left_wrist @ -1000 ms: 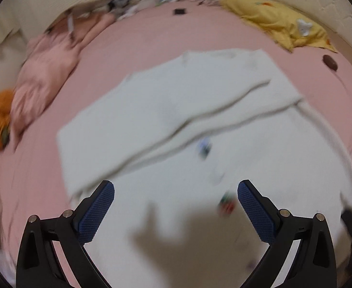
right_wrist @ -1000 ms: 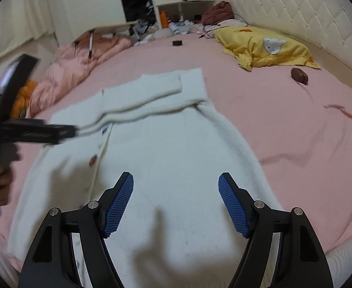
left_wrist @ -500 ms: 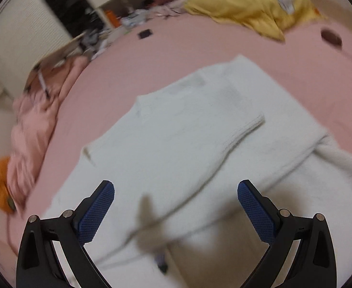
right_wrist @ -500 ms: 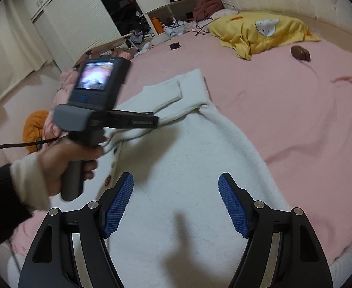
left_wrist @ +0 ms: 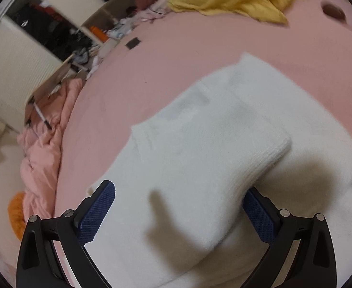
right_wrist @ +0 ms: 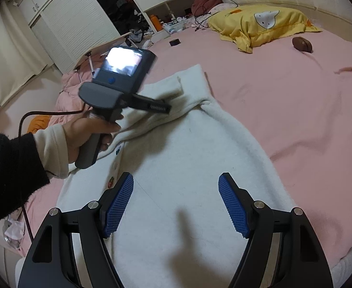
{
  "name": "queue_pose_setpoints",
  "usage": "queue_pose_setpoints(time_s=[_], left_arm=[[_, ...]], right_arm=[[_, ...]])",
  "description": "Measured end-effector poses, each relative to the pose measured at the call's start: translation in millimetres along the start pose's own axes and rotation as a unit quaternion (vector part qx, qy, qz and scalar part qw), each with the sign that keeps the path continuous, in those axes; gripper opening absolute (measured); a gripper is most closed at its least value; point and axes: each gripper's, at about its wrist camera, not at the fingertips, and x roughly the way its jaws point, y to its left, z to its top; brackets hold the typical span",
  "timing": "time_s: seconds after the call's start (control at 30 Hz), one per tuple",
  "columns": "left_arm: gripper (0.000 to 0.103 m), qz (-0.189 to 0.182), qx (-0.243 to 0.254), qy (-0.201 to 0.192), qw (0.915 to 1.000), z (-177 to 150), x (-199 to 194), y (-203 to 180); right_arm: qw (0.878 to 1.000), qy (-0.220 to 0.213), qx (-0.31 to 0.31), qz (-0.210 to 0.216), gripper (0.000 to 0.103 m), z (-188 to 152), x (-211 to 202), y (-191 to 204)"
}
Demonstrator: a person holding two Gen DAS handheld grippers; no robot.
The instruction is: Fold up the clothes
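A white fuzzy cardigan [right_wrist: 188, 158] lies spread on the pink bed [right_wrist: 296, 110], its coloured buttons [right_wrist: 111, 181] facing up. One sleeve [left_wrist: 200, 158] is folded across the chest, its ribbed cuff [left_wrist: 279, 148] pointing right. My left gripper [left_wrist: 178, 204] is open and low over that sleeve, which lies between its fingers; the right fingertip [left_wrist: 255, 206] sits partly behind the sleeve's edge. In the right wrist view a hand [right_wrist: 84, 132] holds the left gripper [right_wrist: 160, 106] above the folded sleeve. My right gripper [right_wrist: 176, 201] hangs open over the cardigan's lower body, holding nothing.
A yellow pillow [right_wrist: 260, 24] and a small brown object [right_wrist: 302, 44] lie at the far right of the bed. A small black item [right_wrist: 175, 42] sits near the far edge. Crumpled pink bedding [left_wrist: 46, 144] and an orange thing [left_wrist: 17, 213] lie off the left side.
The left gripper has moved forward and down over the cardigan to the folded sleeve, which now lies between its open fingers. The right gripper has stayed over the lower body, still open.
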Motion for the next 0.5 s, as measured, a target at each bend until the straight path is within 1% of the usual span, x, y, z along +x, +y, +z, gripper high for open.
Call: queue_pose_setpoints(time_s=[0.03, 0.07, 0.13, 0.2, 0.3, 0.4, 0.47, 0.5], left_arm=[[0.093, 0.000, 0.000, 0.000, 1.0000, 2, 1, 1], [0.058, -0.004, -0.005, 0.002, 1.0000, 4, 2, 4], [0.008, -0.055, -0.048, 0.018, 0.9972, 4, 6, 16], [0.009, -0.101, -0.078, 0.030, 0.9914, 2, 9, 24], [0.009, -0.090, -0.047, 0.034, 0.9943, -1, 8, 13], [0.009, -0.121, -0.079, 0.011, 0.9894, 0, -6, 25], [0.009, -0.141, -0.111, -0.003, 0.9838, -1, -15, 42], [0.009, -0.143, -0.124, -0.010, 0.9820, -1, -19, 52]], right_arm=[[1.000, 0.001, 0.003, 0.001, 0.074, 0, 1, -1], [1.000, 0.004, 0.004, 0.003, 0.074, 0, 1, -1], [1.000, 0.010, 0.005, 0.007, 0.074, -1, 3, -2], [1.000, 0.012, 0.001, 0.008, 0.074, -2, 4, 0], [1.000, 0.013, -0.009, 0.005, 0.074, -2, 6, 2], [1.000, 0.017, -0.018, -0.002, 0.074, -5, 9, 3], [1.000, 0.022, -0.017, -0.006, 0.074, -6, 12, 3], [0.999, 0.025, -0.018, -0.009, 0.074, -7, 14, 2]])
